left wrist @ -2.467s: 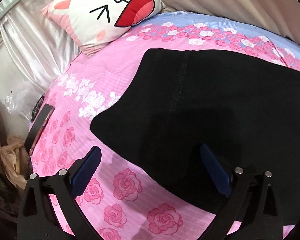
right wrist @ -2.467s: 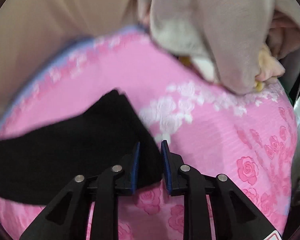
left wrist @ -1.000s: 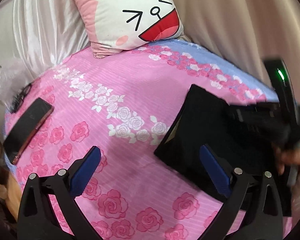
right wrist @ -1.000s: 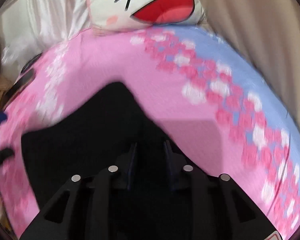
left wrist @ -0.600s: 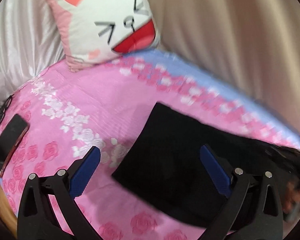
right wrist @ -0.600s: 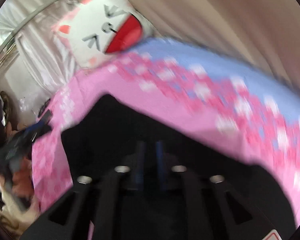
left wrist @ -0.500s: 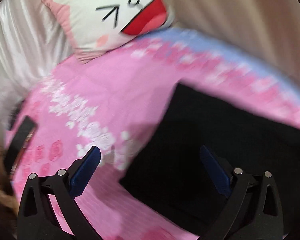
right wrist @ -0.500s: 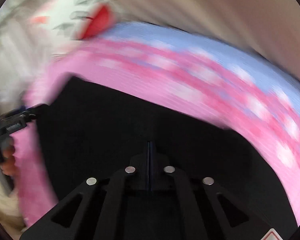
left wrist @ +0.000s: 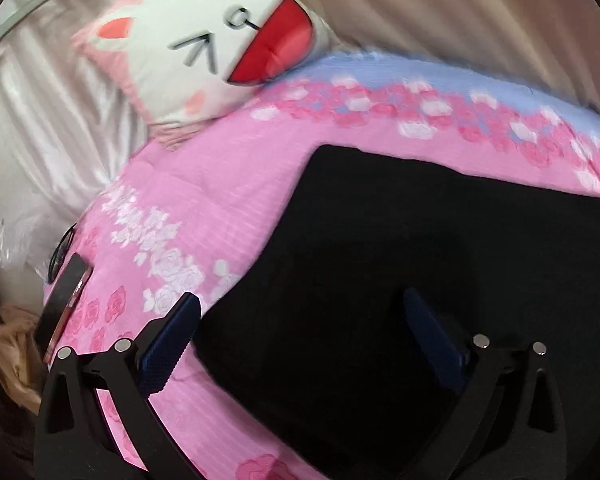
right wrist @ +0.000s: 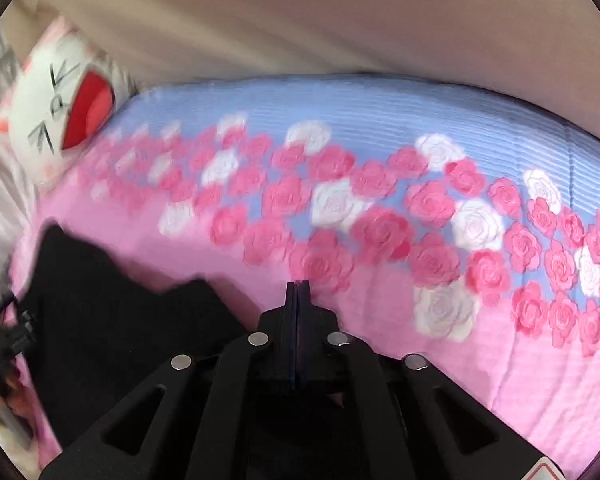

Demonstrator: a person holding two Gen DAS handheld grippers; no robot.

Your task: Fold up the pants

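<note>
The black pants (left wrist: 420, 264) lie folded flat on the pink rose bedspread (left wrist: 204, 184). My left gripper (left wrist: 300, 320) is open just above the pants' near left edge, one blue pad over the bedspread, the other over the black cloth. In the right wrist view the pants (right wrist: 112, 312) lie at lower left. My right gripper (right wrist: 297, 286) is shut with its pads pressed together over the pink bedspread (right wrist: 380, 312) beside the pants. I see no cloth between its tips.
A white cat-face pillow (left wrist: 216, 40) leans against the curtain at the bed's head. A phone (left wrist: 64, 300) and glasses (left wrist: 62, 248) lie near the bed's left edge. The other gripper and hand (right wrist: 0, 360) show blurred at far left in the right wrist view.
My right gripper closed fully and swung right, off the pants and over the bedspread. My left gripper stayed open and drew closer over the pants' left edge.
</note>
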